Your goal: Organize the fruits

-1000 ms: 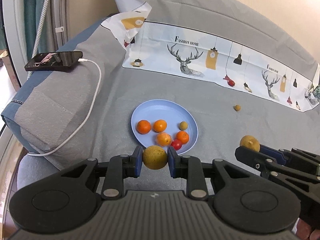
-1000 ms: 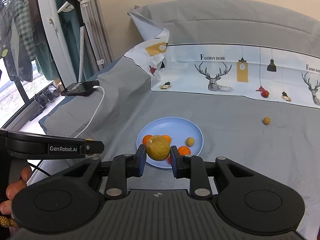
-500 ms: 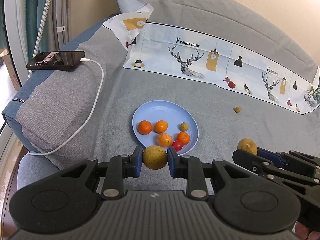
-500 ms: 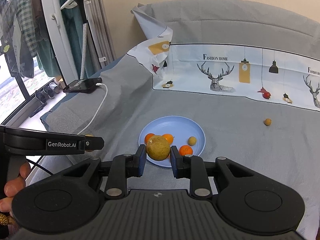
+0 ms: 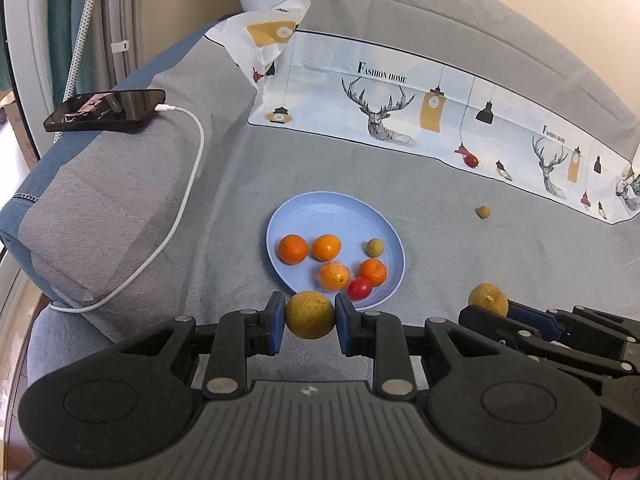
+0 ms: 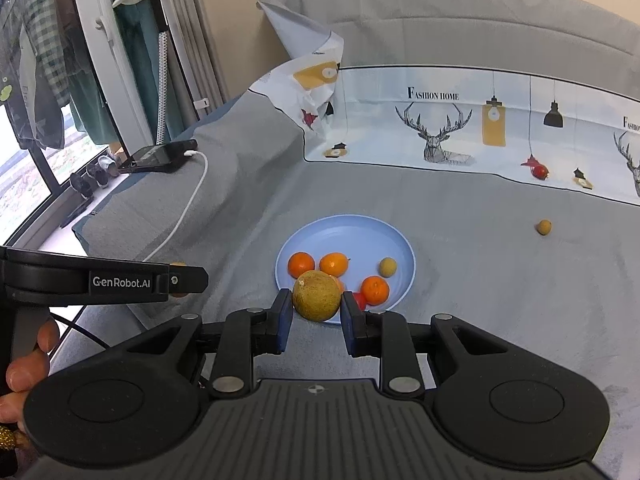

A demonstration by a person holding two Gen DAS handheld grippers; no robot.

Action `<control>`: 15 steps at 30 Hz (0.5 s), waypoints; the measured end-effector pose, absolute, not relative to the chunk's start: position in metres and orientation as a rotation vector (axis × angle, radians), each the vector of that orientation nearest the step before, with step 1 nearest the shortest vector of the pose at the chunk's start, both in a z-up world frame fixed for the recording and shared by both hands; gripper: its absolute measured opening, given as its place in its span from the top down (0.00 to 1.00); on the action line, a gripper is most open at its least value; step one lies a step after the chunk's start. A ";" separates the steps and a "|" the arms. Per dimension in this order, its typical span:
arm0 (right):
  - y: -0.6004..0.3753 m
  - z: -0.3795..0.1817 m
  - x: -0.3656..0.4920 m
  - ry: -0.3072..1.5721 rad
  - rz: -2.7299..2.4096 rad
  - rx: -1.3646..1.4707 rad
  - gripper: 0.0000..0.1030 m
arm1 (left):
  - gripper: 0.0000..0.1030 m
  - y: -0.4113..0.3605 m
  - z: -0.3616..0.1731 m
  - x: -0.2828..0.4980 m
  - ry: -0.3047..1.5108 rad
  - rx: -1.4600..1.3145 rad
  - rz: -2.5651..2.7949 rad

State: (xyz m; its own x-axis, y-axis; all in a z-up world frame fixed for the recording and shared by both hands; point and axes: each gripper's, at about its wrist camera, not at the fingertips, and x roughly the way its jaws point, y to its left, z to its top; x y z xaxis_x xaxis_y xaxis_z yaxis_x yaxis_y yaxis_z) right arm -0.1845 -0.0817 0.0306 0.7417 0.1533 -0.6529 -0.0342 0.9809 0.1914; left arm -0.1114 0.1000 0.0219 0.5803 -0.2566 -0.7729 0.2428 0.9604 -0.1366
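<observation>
Left wrist view: left gripper (image 5: 310, 320) pinching yellow-brown fruit (image 5: 310, 315), blue plate (image 5: 320, 208) dead ahead, just past fingertips. Right gripper (image 6: 316, 312) clamps second yellow fruit (image 6: 316, 295) over plate's near rim, slightly nearer.

"Fashion home" on the printed cloth (image 6: 440, 128); apparently "GenRobot.AI" on the left hand-held gripper (image 6: 120, 282).
</observation>
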 end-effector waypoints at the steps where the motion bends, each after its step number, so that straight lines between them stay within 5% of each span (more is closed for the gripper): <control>1: -0.082 0.029 -0.182 0.733 0.104 0.174 0.74 | 0.72 0.099 0.021 -0.109 0.910 -0.014 -0.289; 15: -0.098 0.005 -0.132 0.790 0.080 0.208 0.74 | 0.72 0.080 0.003 -0.044 0.954 0.034 -0.245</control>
State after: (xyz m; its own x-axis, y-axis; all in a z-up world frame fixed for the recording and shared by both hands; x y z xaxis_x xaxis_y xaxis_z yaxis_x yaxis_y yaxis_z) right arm -0.1315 -0.0985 0.0052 0.7021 0.1491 -0.6963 0.0059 0.9766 0.2151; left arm -0.0437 0.0803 0.0029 0.5525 -0.1926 -0.8110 0.2222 0.9718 -0.0795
